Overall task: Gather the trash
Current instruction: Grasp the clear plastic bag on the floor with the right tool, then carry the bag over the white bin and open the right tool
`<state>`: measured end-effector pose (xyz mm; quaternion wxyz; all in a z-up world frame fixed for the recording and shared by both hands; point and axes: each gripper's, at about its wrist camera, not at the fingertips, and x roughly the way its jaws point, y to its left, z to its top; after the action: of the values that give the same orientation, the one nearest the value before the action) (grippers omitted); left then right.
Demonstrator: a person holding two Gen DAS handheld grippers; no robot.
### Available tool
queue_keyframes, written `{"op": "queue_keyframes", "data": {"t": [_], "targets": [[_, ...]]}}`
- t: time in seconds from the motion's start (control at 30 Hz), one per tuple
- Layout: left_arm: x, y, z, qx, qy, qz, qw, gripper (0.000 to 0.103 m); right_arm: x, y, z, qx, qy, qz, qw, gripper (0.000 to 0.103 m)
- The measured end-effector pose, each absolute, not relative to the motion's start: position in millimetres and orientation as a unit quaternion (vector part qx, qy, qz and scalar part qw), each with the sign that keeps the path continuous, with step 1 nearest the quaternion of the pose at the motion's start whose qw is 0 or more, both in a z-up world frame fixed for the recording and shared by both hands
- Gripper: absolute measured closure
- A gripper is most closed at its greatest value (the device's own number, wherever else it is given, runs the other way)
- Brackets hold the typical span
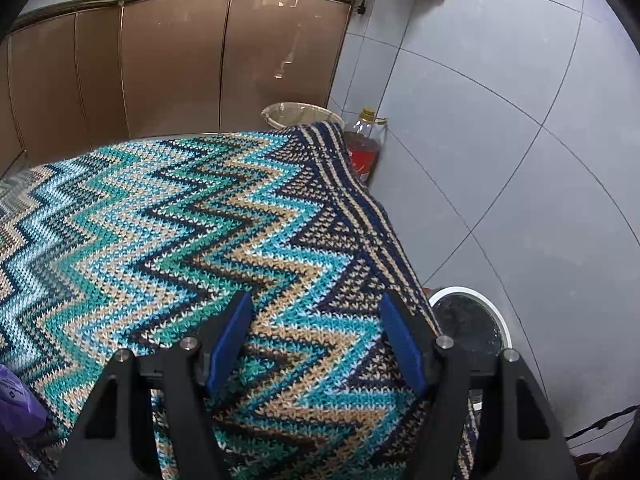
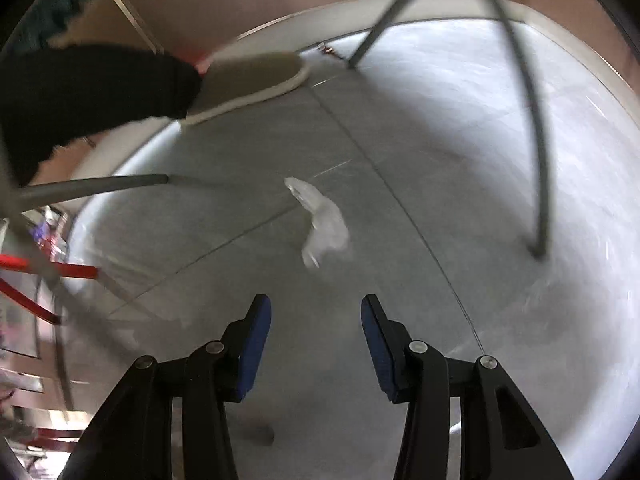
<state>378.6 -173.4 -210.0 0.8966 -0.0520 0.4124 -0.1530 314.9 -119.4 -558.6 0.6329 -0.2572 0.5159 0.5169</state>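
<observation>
Only right wrist shows crumpled plastic scrap (image 2: 322, 222) at 12 o'clock of spread, empty right gripper (image 2: 316, 308). Left gripper (image 1: 316, 306) spread over knit blanket (image 1: 160, 220); bottle (image 1: 362, 146) label unreadable.

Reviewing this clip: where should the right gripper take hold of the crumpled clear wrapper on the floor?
Probably the wider, bunched lower end of the wrapper, coming from above with fingers either side. It lies flat on the tile floor, ahead of the open right gripper; the thin upper tail offers less to pinch.

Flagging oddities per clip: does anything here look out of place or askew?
Yes. A crumpled clear plastic scrap lies loose on the grey floor tiles among the metal legs, ahead of the open right gripper. It looks like dropped litter.
</observation>
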Motion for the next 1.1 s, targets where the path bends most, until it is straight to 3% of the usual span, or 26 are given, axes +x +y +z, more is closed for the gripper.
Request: {"op": "queue_keyframes", "data": {"t": [0.2,0.67,0.83,0.9,0.97,1.1], "targets": [[377.1,-179.6,-208.8,-0.055,0.413,-0.148,0.897,0.038,300.6,-73.6,-596.7,-0.344,0.476,0.508,0.63,0.057],[375.4,-174.2,-210.1,-0.069,0.413,-0.135,0.898,0.038,316.1,-20.3,-643.8,-0.342,0.505,0.489,0.624,0.055],[376.4,-173.5,-209.6,-0.071,0.413,-0.135,0.898,0.038,310.4,-25.0,-656.8,-0.341,0.515,0.483,0.621,0.063],[375.5,-173.2,-209.7,-0.072,0.414,-0.135,0.897,0.038,309.8,-25.1,-656.1,-0.336,0.519,0.482,0.621,0.079],[376.1,-173.0,-210.0,-0.072,0.414,-0.135,0.897,0.038,309.1,-30.0,-654.3,-0.344,0.517,0.476,0.622,0.085],[376.2,-172.6,-209.7,-0.077,0.415,-0.137,0.896,0.038,311.3,-53.2,-652.2,-0.325,0.538,0.463,0.625,0.089]]}}
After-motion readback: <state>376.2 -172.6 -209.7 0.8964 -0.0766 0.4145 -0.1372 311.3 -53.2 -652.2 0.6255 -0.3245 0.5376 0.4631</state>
